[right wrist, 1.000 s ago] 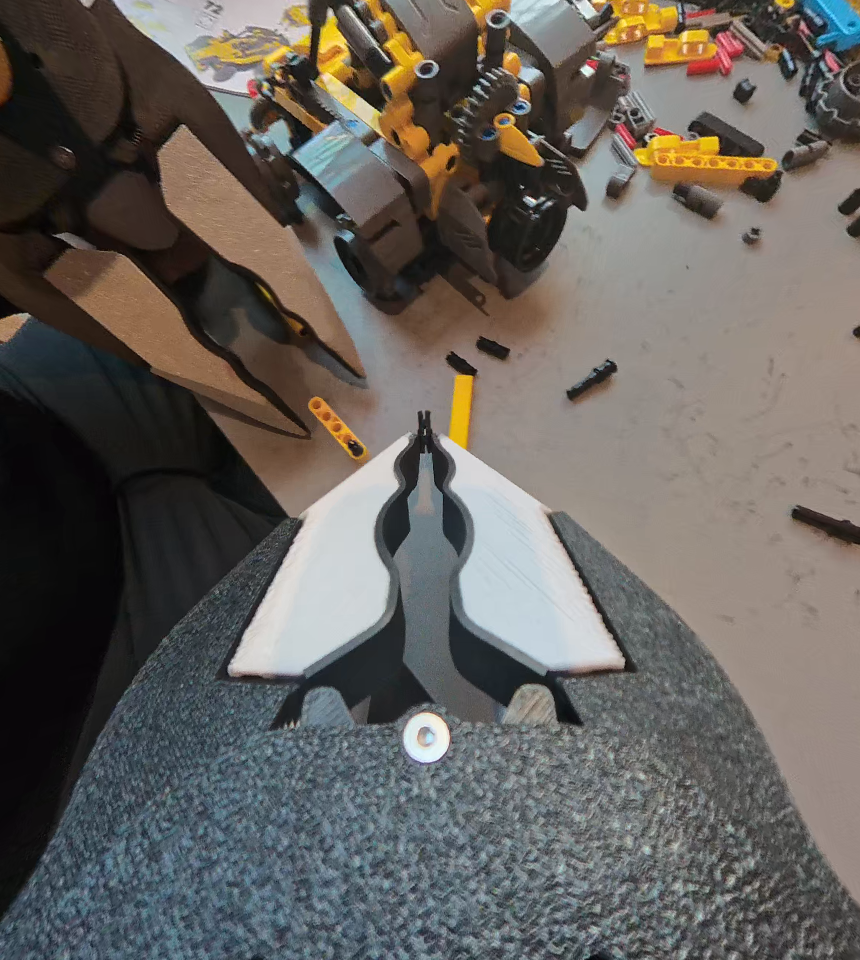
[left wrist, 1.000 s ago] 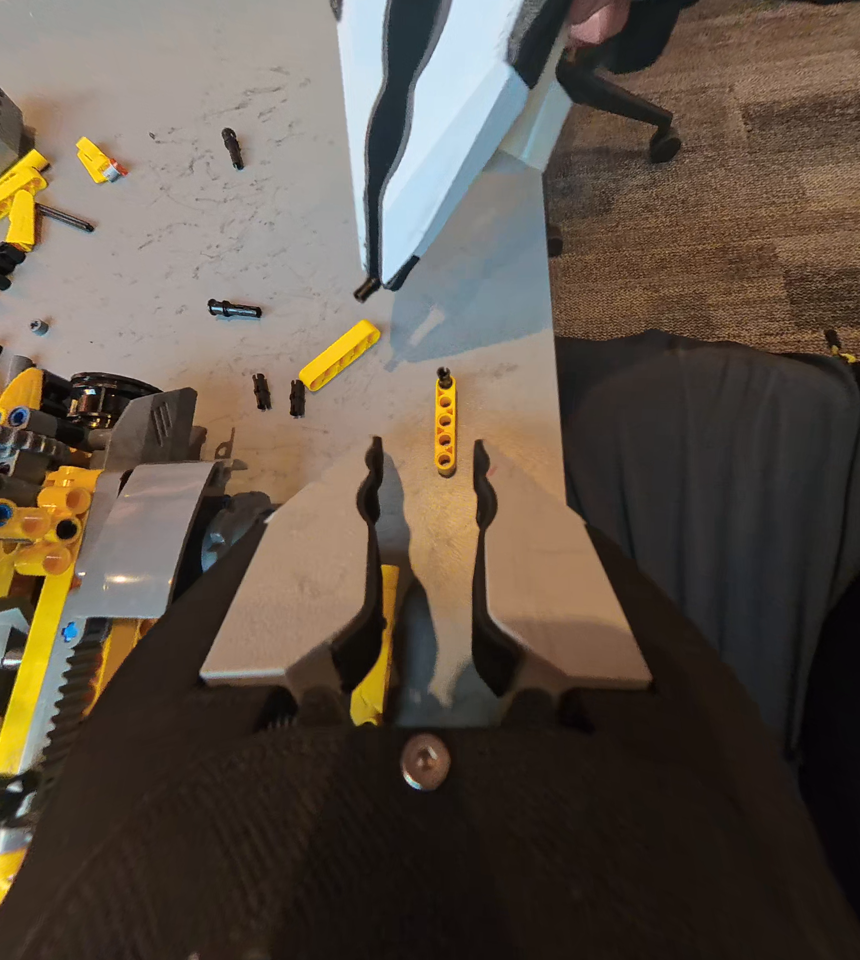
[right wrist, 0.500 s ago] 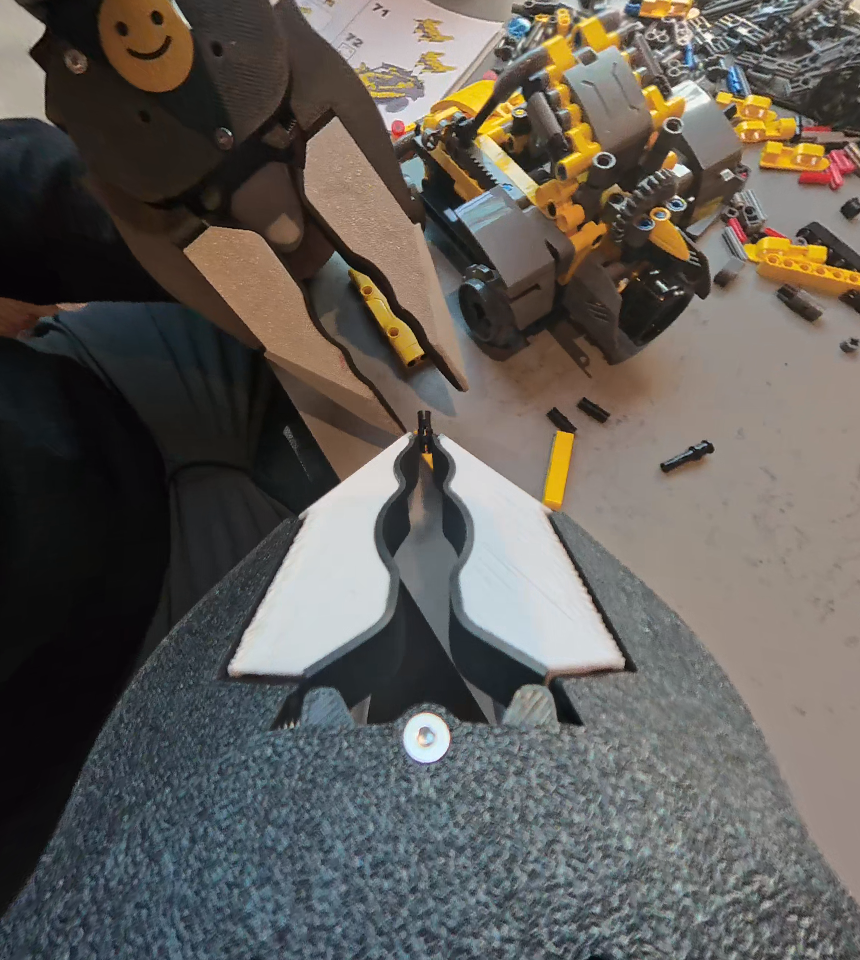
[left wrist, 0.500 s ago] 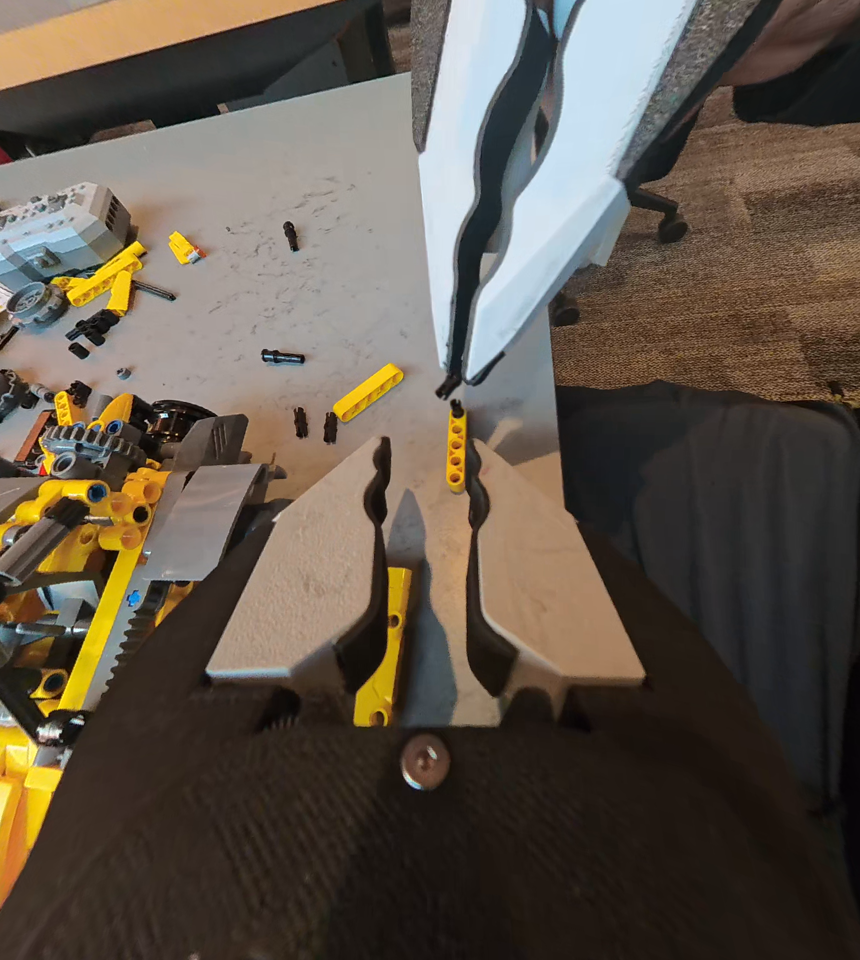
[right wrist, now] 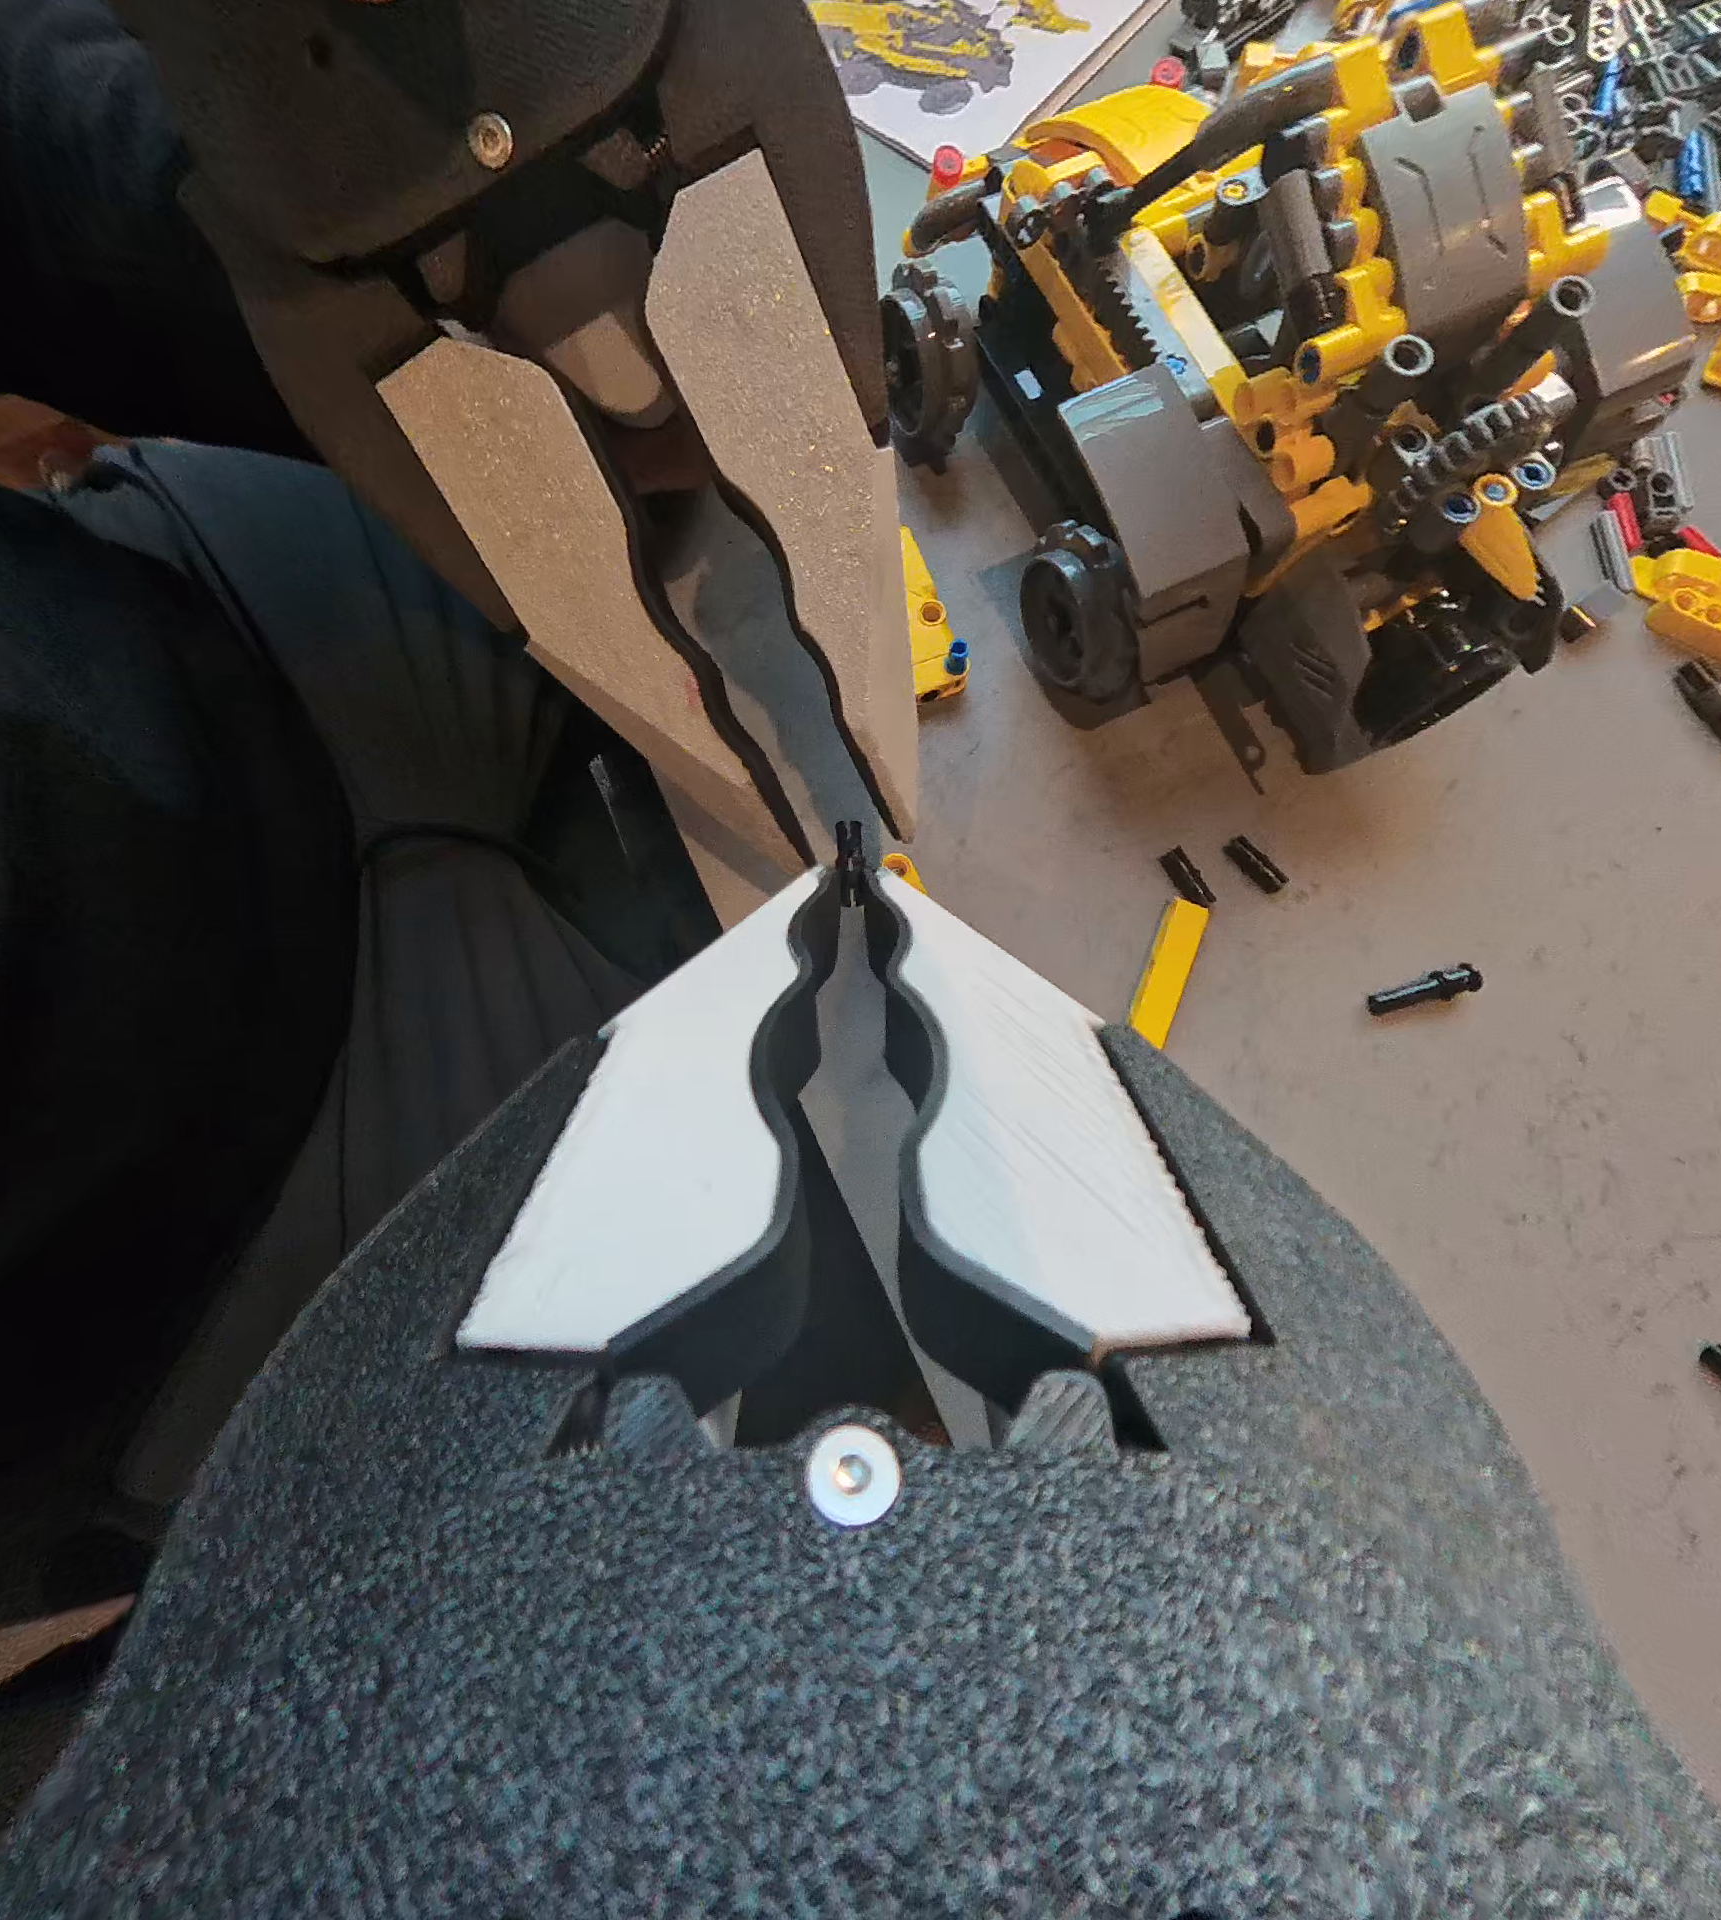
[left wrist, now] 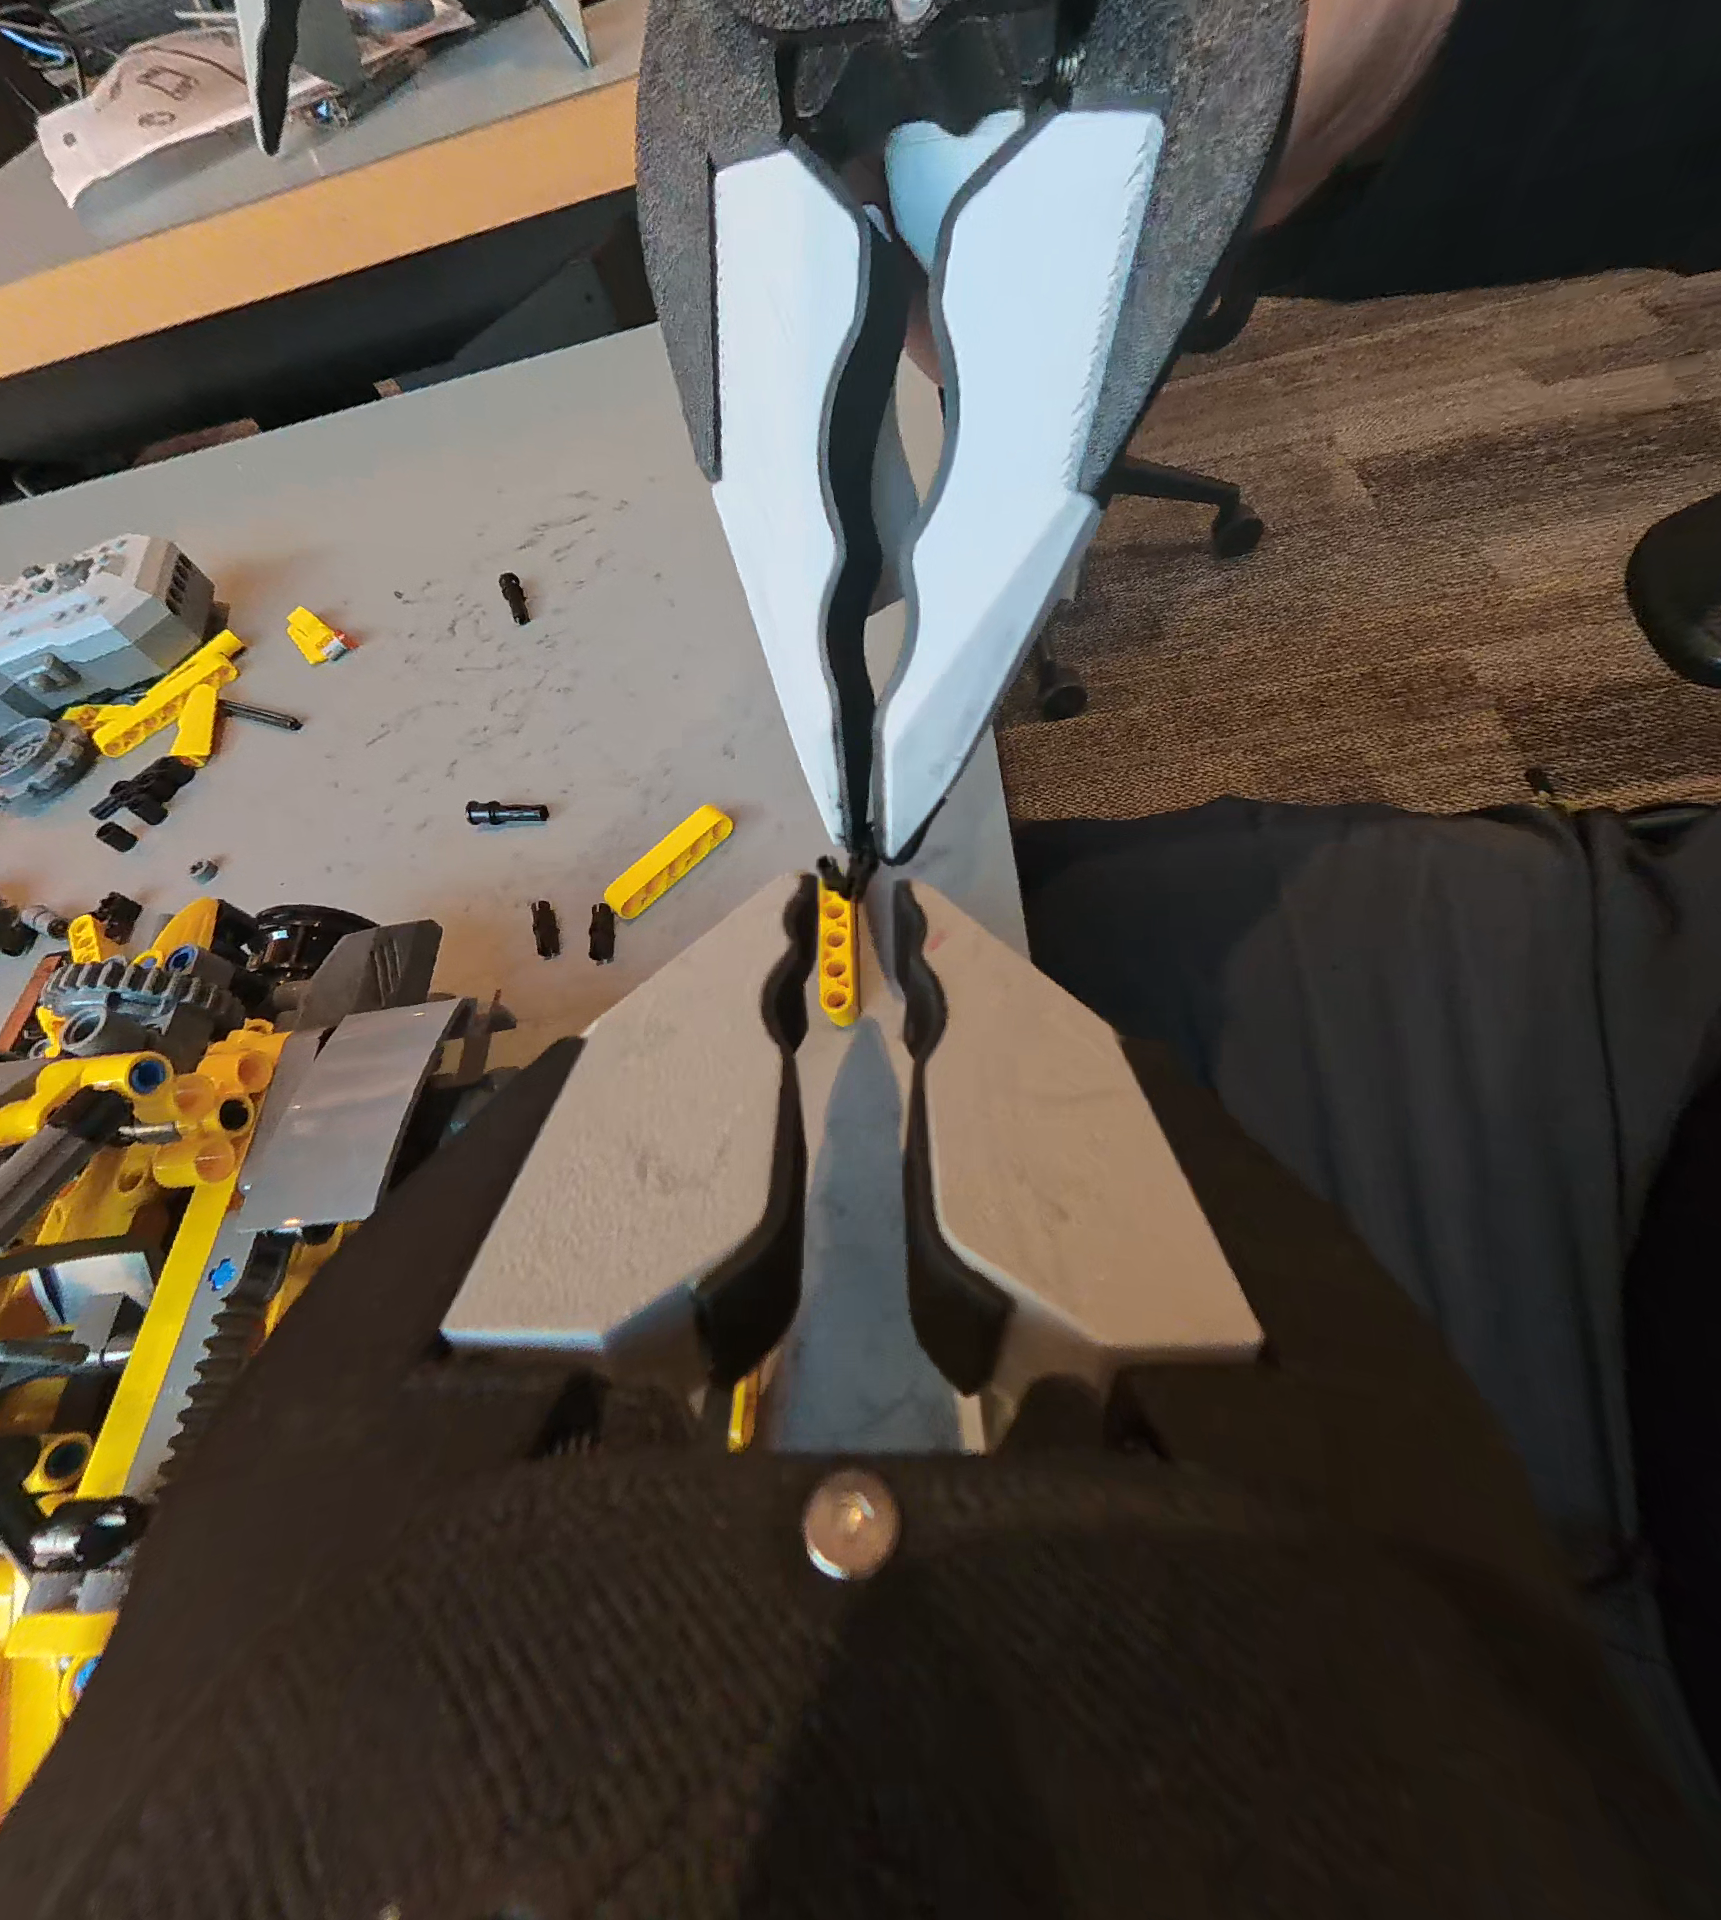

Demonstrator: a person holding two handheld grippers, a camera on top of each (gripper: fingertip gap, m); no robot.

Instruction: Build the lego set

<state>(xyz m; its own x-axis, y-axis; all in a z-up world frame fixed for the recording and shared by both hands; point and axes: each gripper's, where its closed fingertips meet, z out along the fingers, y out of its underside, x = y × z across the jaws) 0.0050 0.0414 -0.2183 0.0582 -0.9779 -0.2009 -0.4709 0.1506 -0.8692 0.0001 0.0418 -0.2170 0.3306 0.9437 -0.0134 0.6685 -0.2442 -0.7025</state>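
Observation:
A short yellow beam with holes (left wrist: 838, 961) lies on the grey table (left wrist: 420, 582) near its right edge. My left gripper (left wrist: 848, 902) is open with the beam between its grey fingertips, not clamped. My right gripper (right wrist: 850, 883), with white fingers, is shut on a small black pin (right wrist: 848, 847) and points it down at the beam's far end. In the left wrist view the right gripper (left wrist: 866, 844) comes down from above with the pin (left wrist: 854, 868) right at that end. I cannot tell whether the pin is in a hole. The left gripper (right wrist: 851, 821) faces the right one tip to tip.
A yellow and grey model vehicle (left wrist: 160, 1122) (right wrist: 1303, 416) stands to the left of the grippers. A loose yellow beam (left wrist: 669, 862) and black pins (left wrist: 508, 812) lie nearby. A grey box (left wrist: 56, 634) and more parts sit farther back. A person's dark-clothed lap (left wrist: 1355, 1039) lies beyond the table edge. Both grippers' tips are close together, under 4 cm apart.
My left gripper has moved forward, so the yellow beam now lies between its fingertips. My right gripper has come down and closer with the pin, to the beam's far end.

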